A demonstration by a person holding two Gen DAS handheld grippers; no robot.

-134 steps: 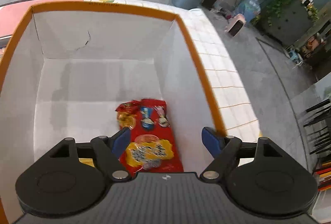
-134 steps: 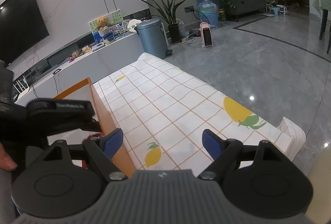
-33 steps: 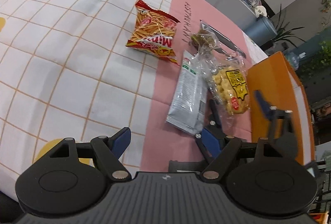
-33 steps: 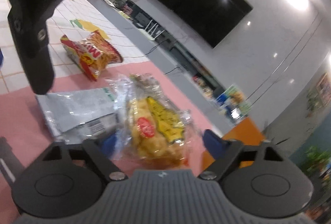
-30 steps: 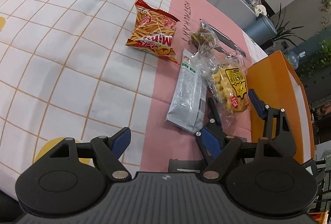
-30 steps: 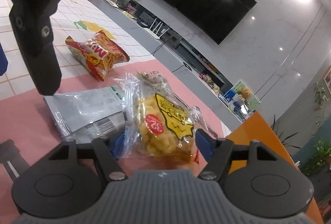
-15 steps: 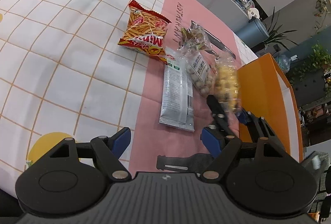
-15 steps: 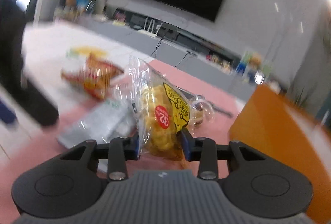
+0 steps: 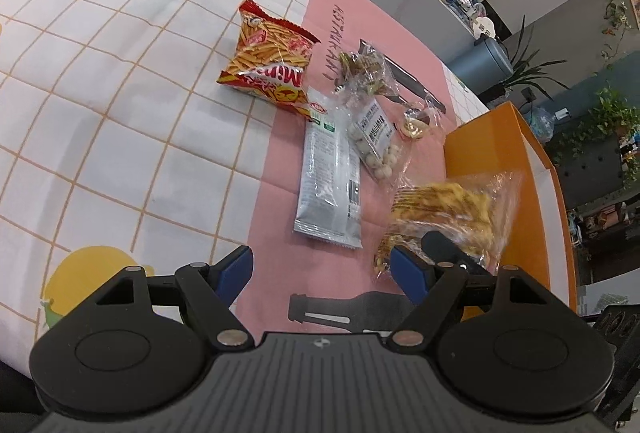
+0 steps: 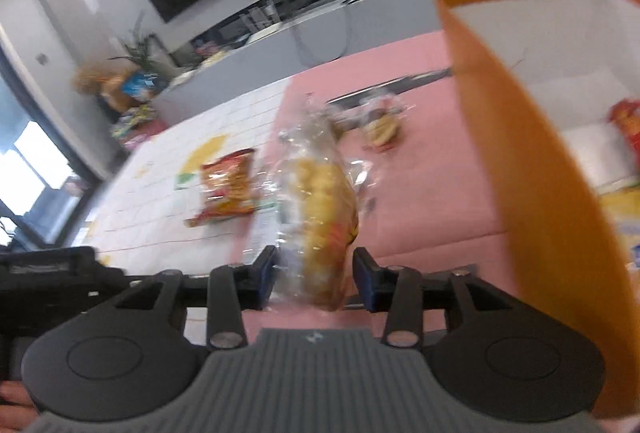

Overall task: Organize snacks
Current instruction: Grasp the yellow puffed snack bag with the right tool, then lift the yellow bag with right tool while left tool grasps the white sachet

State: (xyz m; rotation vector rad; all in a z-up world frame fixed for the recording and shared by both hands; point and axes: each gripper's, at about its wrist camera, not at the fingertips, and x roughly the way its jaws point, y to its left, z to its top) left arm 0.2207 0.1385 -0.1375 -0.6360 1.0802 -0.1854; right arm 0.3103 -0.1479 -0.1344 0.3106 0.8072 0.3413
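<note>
On the worktop (image 9: 120, 93): red chip bag (image 9: 269, 61), silver packet (image 9: 330, 177) and clear nut bag (image 9: 376, 137) lie on the pink mat (image 9: 280, 169).
Right hand-held gripper (image 10: 315, 275): pinches the yellow puff bag (image 10: 320, 201), raised beside the orange box (image 10: 532, 169).
Left hand-held gripper (image 9: 322, 269): fingers spread wide, holding nothing.
Box interior: one red packet (image 10: 626, 125).

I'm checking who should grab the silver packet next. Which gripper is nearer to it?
Left. The left gripper, open, hovers just short of the silver packet. The right gripper holds the yellow puff bag over by the orange box.
</note>
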